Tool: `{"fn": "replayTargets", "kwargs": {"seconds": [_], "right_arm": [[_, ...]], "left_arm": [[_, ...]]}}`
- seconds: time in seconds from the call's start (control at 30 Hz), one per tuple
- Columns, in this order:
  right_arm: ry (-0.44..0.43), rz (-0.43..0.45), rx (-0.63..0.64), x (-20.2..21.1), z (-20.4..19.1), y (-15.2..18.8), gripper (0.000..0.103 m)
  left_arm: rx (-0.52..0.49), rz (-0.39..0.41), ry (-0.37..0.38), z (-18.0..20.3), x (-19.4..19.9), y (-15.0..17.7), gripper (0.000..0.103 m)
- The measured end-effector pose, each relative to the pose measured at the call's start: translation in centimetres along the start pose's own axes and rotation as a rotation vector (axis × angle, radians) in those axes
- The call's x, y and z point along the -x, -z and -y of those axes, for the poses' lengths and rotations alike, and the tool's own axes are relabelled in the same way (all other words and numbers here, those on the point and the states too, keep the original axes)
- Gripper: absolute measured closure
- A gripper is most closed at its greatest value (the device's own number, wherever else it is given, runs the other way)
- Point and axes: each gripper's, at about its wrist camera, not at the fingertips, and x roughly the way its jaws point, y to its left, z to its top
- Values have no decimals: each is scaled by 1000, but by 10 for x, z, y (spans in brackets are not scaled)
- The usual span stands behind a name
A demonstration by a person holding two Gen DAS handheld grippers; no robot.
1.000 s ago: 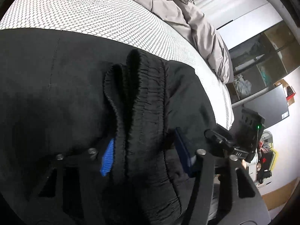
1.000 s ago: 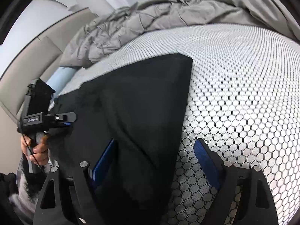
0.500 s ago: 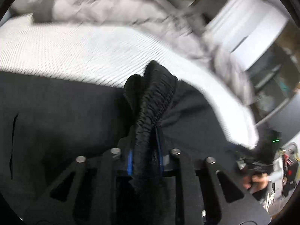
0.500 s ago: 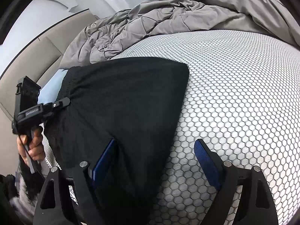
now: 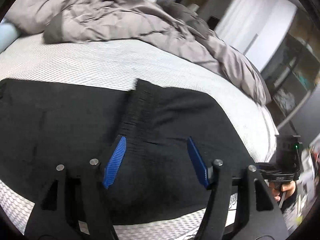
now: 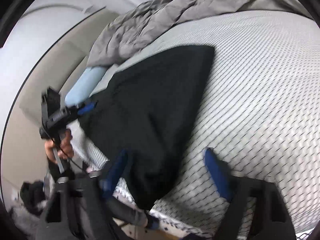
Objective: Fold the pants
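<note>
While one pair of black pants (image 5: 84, 124) is lying folded on the white mattress (image 5: 100, 66), two grippers are working over it. The left gripper (image 5: 155, 158) is opening, its two blue pads (image 5: 115, 161) standing apart above the ribbed waistband (image 5: 136, 112) and pressing nothing. The right gripper (image 6: 172, 172) is closing with the pants' near edge lying between its two pads, not yet pinched. One grey duvet (image 6: 166, 14) is bunching behind, one pale blue pillow (image 6: 86, 86) beside it.
</note>
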Motion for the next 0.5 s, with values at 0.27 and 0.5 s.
{"fn": "replayTargets", "kwargs": {"seconds": [0.27, 0.5], "right_arm": [[44, -81, 69, -8, -14, 36, 87], [-36, 143, -37, 38, 2, 19, 48]], "left_arm": [[-139, -95, 73, 95, -55, 35, 43], [-518, -144, 113, 215, -84, 101, 41]]}}
